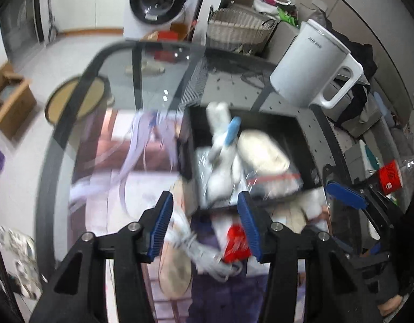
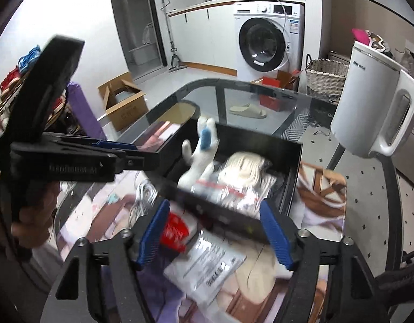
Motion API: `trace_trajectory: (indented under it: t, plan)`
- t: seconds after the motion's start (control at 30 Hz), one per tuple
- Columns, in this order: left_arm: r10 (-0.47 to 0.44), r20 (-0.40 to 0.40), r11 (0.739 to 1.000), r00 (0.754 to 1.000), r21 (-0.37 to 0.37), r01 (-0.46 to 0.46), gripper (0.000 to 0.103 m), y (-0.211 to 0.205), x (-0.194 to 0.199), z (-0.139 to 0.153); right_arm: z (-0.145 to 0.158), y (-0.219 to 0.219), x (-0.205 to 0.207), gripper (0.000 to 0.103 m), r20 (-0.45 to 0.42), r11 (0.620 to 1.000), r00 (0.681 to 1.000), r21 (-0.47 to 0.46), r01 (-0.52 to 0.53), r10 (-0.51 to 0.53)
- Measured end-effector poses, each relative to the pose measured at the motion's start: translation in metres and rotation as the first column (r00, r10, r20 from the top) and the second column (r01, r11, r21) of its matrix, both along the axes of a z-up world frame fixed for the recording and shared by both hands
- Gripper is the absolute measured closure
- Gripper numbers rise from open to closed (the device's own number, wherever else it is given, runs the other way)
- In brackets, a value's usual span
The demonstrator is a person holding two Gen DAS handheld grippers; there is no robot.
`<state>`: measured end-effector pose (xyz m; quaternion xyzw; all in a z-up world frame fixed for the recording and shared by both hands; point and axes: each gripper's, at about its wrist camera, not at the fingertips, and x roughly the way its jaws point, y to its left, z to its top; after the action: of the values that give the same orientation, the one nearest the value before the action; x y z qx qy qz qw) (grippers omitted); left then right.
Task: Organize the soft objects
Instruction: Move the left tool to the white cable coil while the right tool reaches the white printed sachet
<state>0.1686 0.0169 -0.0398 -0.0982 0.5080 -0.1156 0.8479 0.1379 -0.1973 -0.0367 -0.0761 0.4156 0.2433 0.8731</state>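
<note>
Standing by the glass table (image 2: pixel 233 86) here, and both grippers are hovering empty: the left gripper (image 1: pixel 204 226) has its blue pads spread wide with nothing between them, and the right gripper (image 2: pixel 215 232) is just as wide apart, also holding nothing. The soft stuff is mostly piled in the black box (image 2: pixel 287 145) sitting on the table, at about 12 o'clock from both sets of fingers. In there I can make out a white plush toy (image 2: pixel 198 158) with a blue patch sticking up at the box's 10 o'clock corner, a cream-coloured pad (image 1: pixel 263 150) next to it, and a clear zip bag (image 2: pixel 228 188) with a red strip. Closer in, at roughly 6 o'clock from the box, there's a red packet (image 2: pixel 174 228), a white printed pouch (image 2: pixel 207 269) and a bundle of white cable (image 1: pixel 196 245) lying on a printed mat. My guess is all of it's light and squishy; the plush should take a pinch through the body fine, but the plastic bags look slick, so I'd grab an edge or a corner fold. Readable writing: the white kettle (image 2: pixel 368 102) at 2 o'clock says "AUX" on its side. The pouch print is too blurred to read.
</note>
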Motion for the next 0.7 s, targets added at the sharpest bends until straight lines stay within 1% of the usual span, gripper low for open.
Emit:
trace_trajectory:
  t: [0.1, 0.2, 0.3, 0.37, 0.5, 0.6, 0.7]
  plan:
    - [0.008, -0.056, 0.999, 0.998, -0.038, -0.011, 0.053, 0.015, -0.009, -0.018, -0.014, -0.007, -0.009, 0.028, -0.035, 1.0, 0.999, -0.005, 0.005, -0.005]
    - [0.001, -0.15, 0.999, 0.989, -0.051, -0.009, 0.053, 0.023, -0.012, -0.045, -0.035, -0.008, -0.013, 0.028, -0.093, 1.0, 0.996, -0.028, 0.005, -0.007]
    - [-0.002, -0.197, 0.996, 0.98, -0.089, -0.016, 0.053, 0.026, -0.014, -0.057, -0.049, -0.004, -0.014, 0.028, -0.105, 0.997, 0.994, -0.07, -0.008, 0.0]
    - [-0.006, -0.205, 0.994, 0.979, -0.11, -0.017, 0.053, 0.025, -0.015, -0.058, -0.053, -0.002, -0.014, 0.028, -0.11, 0.997, 0.994, -0.076, -0.01, 0.001]
    - [-0.014, -0.209, 0.997, 0.978, -0.083, -0.004, 0.051, 0.013, -0.009, -0.06, -0.064, 0.008, -0.011, 0.028, -0.134, 0.996, 0.991, -0.092, -0.023, 0.01]
    - [0.018, -0.22, 1.0, 0.975, -0.009, -0.02, 0.051, 0.008, -0.002, -0.066, -0.07, 0.017, -0.009, 0.028, -0.154, 0.994, 0.988, -0.106, -0.027, 0.011]
    - [0.015, -0.218, 0.999, 0.976, 0.048, -0.005, 0.052, 0.0, 0.0, -0.068, -0.076, 0.024, -0.009, 0.028, -0.167, 0.99, 0.986, -0.139, -0.036, 0.012]
